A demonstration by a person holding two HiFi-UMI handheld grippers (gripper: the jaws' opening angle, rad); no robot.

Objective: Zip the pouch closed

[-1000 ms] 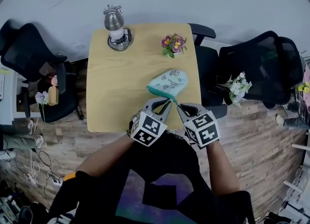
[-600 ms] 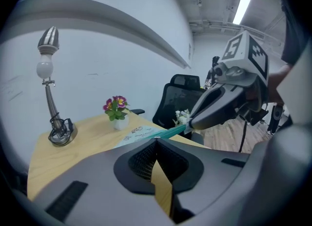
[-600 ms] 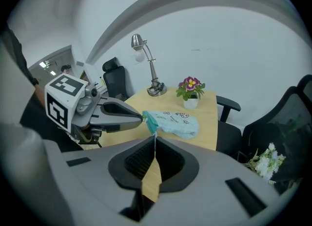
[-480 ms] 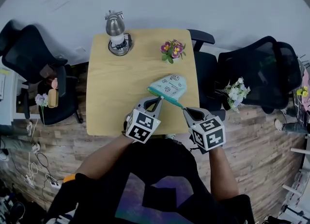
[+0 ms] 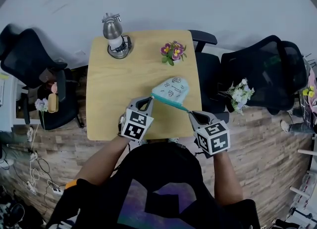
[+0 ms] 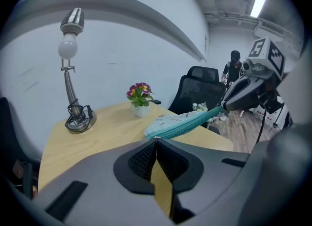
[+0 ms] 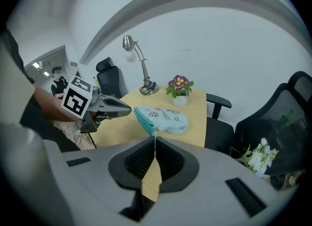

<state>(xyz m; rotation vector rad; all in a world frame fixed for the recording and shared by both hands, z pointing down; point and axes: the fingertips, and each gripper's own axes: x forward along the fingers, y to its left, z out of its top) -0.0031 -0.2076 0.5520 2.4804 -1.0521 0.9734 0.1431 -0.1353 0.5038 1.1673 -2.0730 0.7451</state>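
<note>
Over the near right part of the light wooden table [image 5: 111, 99], the mint-green printed fabric pouch [image 5: 171, 87] is stretched taut. The left hand-held gripper [image 5: 148, 100] is clamped on its 10 o'clock end and the right hand-held gripper [image 5: 191, 114] on its 4 o'clock end. The teal zipper [image 5: 171, 103] marks the long axis between them and looks closed, with the body bulging toward 1 o'clock. The closing pull seems nearly finished; next comes seating the slider, then letting go.
</note>
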